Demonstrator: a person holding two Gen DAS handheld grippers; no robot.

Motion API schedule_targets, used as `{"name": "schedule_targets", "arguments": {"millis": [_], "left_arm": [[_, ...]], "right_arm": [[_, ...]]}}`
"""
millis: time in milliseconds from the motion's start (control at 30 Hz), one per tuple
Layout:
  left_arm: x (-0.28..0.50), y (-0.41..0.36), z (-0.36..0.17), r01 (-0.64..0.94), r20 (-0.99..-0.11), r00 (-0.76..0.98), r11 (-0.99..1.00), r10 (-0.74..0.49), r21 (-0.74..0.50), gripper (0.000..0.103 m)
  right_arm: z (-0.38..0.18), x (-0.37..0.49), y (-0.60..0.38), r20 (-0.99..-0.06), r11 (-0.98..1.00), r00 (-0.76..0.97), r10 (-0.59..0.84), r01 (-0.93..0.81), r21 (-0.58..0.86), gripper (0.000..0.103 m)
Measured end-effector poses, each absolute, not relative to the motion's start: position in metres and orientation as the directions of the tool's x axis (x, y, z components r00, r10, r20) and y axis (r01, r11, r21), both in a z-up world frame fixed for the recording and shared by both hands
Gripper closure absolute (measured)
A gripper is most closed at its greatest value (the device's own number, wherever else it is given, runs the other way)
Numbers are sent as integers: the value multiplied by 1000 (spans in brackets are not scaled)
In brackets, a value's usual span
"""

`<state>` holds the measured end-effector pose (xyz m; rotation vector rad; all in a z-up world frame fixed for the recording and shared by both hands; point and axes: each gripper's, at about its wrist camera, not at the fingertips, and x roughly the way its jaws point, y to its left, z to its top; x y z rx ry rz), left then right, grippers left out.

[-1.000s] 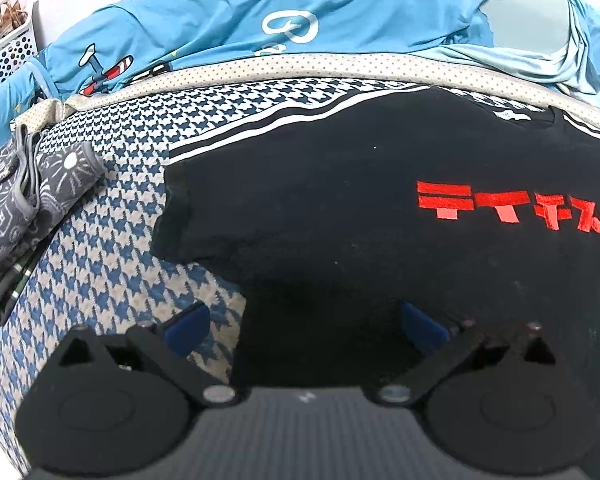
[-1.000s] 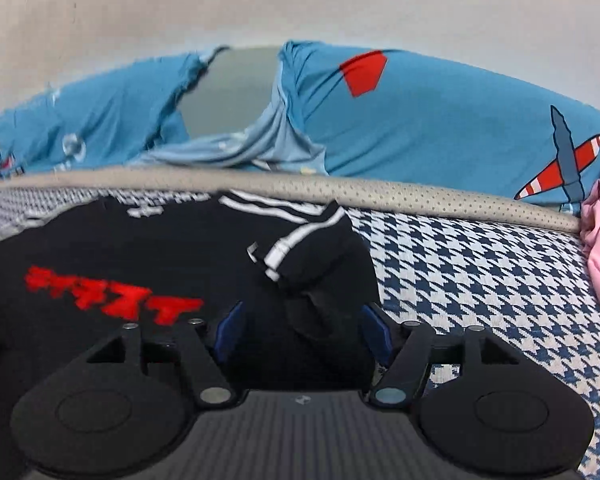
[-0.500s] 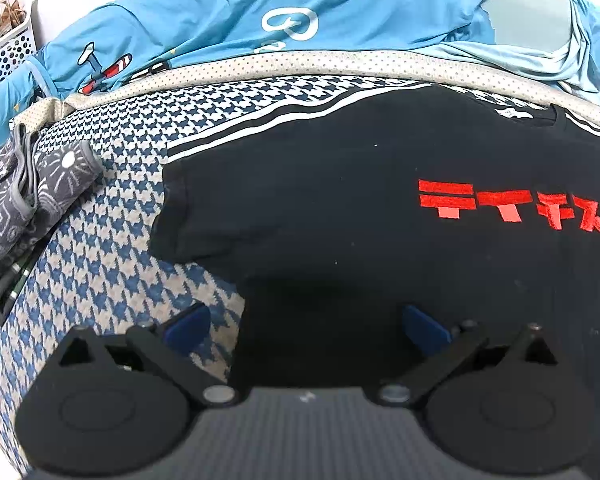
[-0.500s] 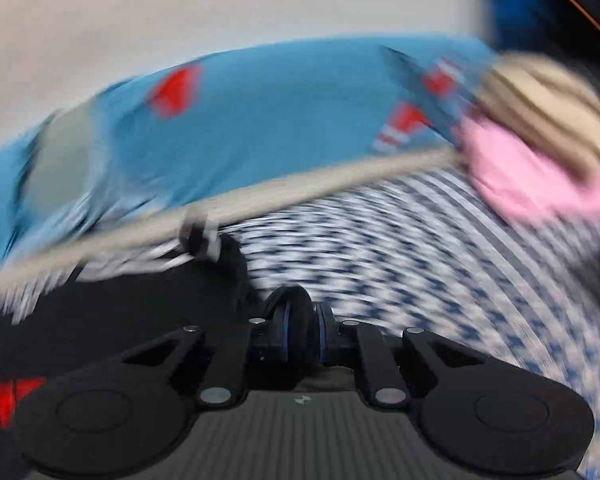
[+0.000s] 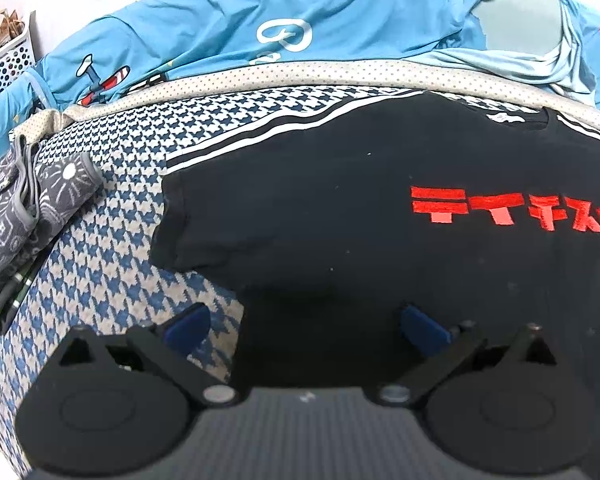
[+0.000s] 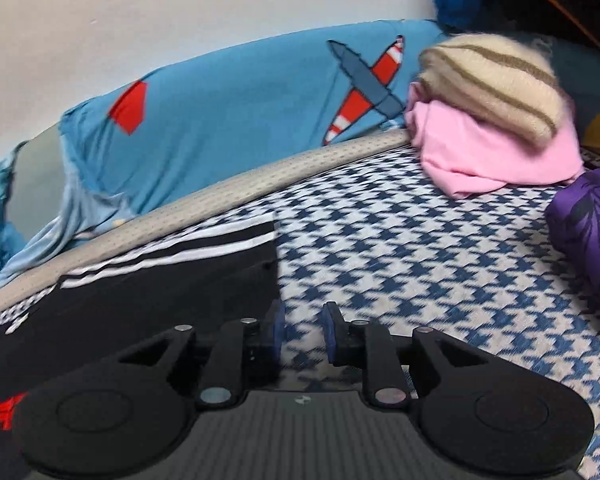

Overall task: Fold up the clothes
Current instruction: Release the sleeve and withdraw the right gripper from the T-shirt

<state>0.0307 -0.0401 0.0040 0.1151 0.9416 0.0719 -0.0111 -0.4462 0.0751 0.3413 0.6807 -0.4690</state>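
A black T-shirt (image 5: 340,208) with red lettering and white-striped sleeves lies spread on the houndstooth bed cover (image 5: 100,264). My left gripper (image 5: 304,324) hangs open over the shirt's left side edge, one fingertip above the cover and the other above black cloth. In the right wrist view the shirt's right sleeve (image 6: 172,276) lies flat, its hem just left of my right gripper (image 6: 304,332). That gripper's jaws are opening, a narrow gap apart. Only the bed cover (image 6: 420,272) shows between the pads.
A blue sheet with aeroplane prints (image 6: 240,120) is bunched along the far edge. A pink garment (image 6: 492,156) under a beige striped sweater (image 6: 488,80) sits far right, with purple fabric (image 6: 588,224) beside them. Grey patterned folded clothes (image 5: 20,208) and a white basket (image 5: 4,64) are at the left.
The right gripper shut on the bunched right sleeve, swung to the right with it, and has let go; the sleeve now lies flat. The left gripper has stayed put.
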Motion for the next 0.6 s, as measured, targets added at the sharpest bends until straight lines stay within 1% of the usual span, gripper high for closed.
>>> {"name": "schedule_targets", "arguments": {"millis": [133,233,400,600], "left_arm": [[27,-40,4,19,-796,598,991,93,130,0],[23,-40,1,29,-805,589,993,74,113,0],[15,-39,-2,56,-797,601,991,61,118,0],[7,-25,-6,43,-819,574,998,11,44,0]], "right_arm": [[76,-20,-432,-691,878,691,-212,445,176,75],[74,-28,-421,-709,901,685,-169,398,170,71],[66,-42,-406,-751,925,643,-151,360,122,65],[64,-63,-403,-774,930,620,-130,346,122,62]]}}
